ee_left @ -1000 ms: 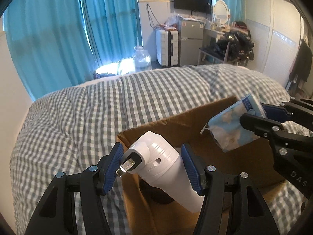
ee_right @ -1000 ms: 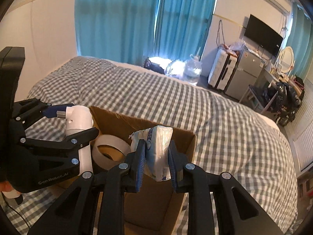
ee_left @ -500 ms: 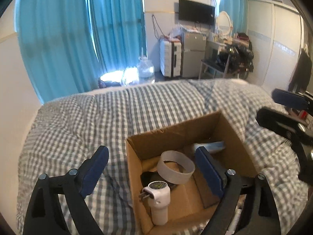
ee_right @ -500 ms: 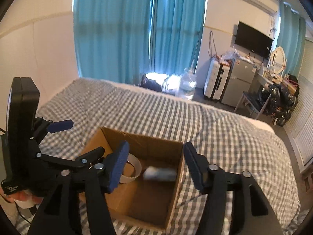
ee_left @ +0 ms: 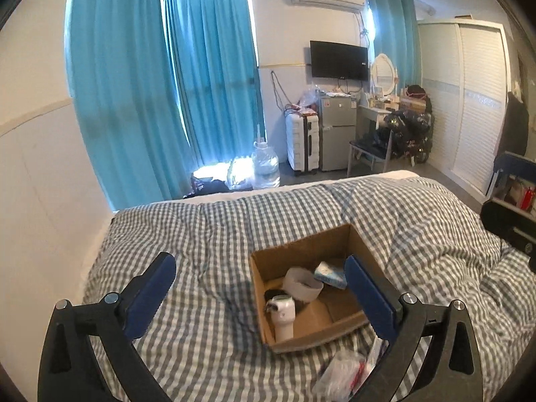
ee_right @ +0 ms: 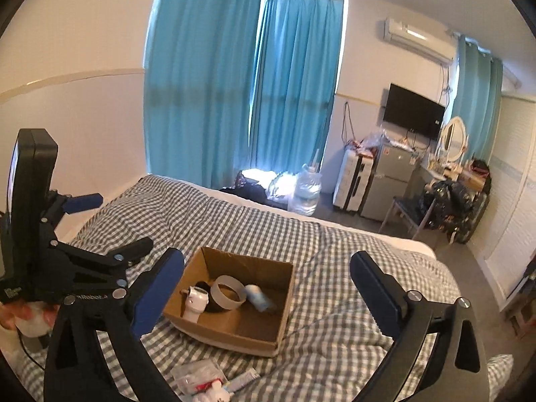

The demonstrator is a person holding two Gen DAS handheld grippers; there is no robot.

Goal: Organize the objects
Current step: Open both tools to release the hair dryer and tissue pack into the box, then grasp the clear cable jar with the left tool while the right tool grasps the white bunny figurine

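An open cardboard box (ee_left: 363, 251) sits on the checked bed; it also shows in the right wrist view (ee_right: 284, 305). Inside lie a white plug adapter (ee_left: 283, 315) (ee_right: 196, 301), a roll of tape (ee_left: 301, 283) (ee_right: 227, 291), a blue-and-white tissue pack (ee_left: 330, 273) (ee_right: 258, 296) and a dark object. My left gripper (ee_left: 259, 296) is open and empty, raised above and behind the box. My right gripper (ee_right: 268, 294) is open and empty, also raised above the box. The left gripper shows in the right wrist view (ee_right: 90, 221).
A clear plastic bag with small items (ee_left: 345, 373) (ee_right: 201, 377) lies on the bed in front of the box, beside a small tube (ee_right: 243, 380). The checked duvet (ee_left: 201, 234) covers the bed. A wall runs along the left. Curtains, a water jug, a suitcase and a fridge stand beyond.
Both grippers opened and dropped the plug adapter and the tissue pack into the box, then pulled up and back. Both objects now lie in the box.
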